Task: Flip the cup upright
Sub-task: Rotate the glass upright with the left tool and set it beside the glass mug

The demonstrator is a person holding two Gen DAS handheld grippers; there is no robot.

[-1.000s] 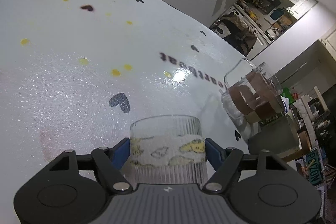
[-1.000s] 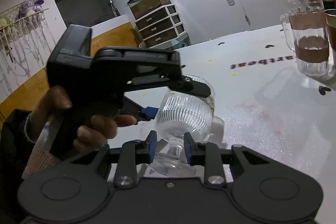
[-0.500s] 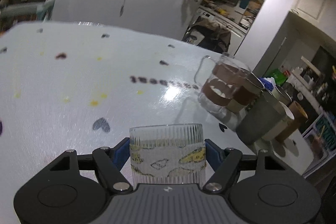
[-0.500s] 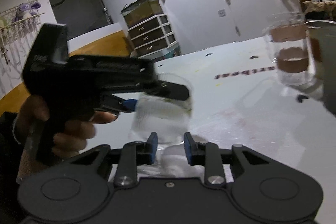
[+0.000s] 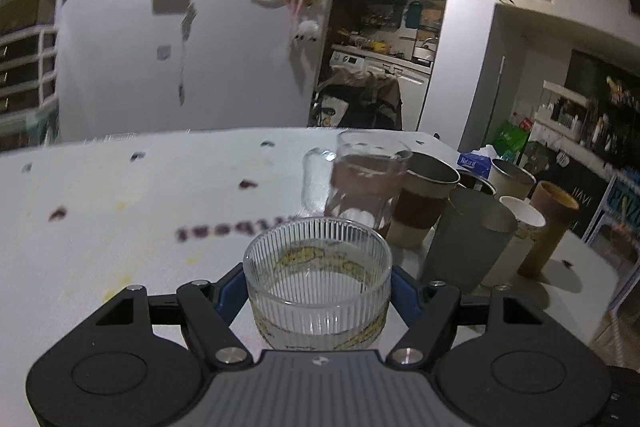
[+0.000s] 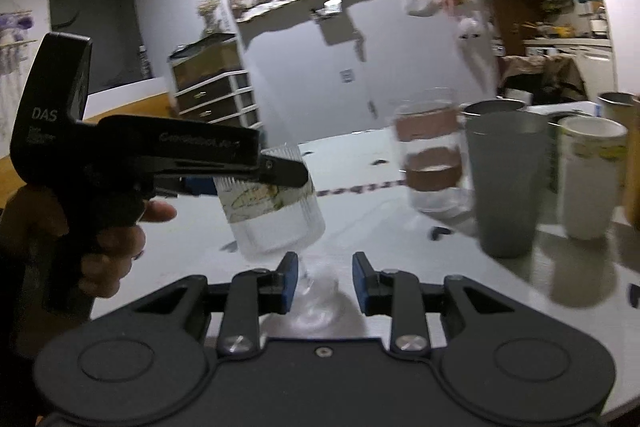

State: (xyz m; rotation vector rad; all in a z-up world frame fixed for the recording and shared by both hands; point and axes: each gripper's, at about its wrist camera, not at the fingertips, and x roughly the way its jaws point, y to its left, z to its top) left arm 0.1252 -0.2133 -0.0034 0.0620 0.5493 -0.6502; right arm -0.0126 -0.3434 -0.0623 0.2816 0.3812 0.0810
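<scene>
The cup is a ribbed clear stemmed glass (image 5: 318,283) with a yellow-patterned band. In the left wrist view its open mouth faces up and my left gripper (image 5: 318,293) is shut on its bowl. In the right wrist view the same glass (image 6: 272,211) stands nearly upright, slightly tilted, held by the left gripper (image 6: 256,173) from the left. Its stem and foot (image 6: 316,297) are low over the white table (image 6: 384,227). My right gripper (image 6: 325,281) is open, its blue pads either side of the stem and apart from it.
A cluster of cups stands to the right: a glass mug with brown bands (image 6: 434,159), a grey tumbler (image 6: 506,183), a white paper cup (image 6: 590,179), and more behind (image 5: 424,199). The table's right edge lies past them.
The left gripper has turned the glass from mouth-down to mouth-up. The right gripper has opened and let go of the stem. Both views have swung toward the room.
</scene>
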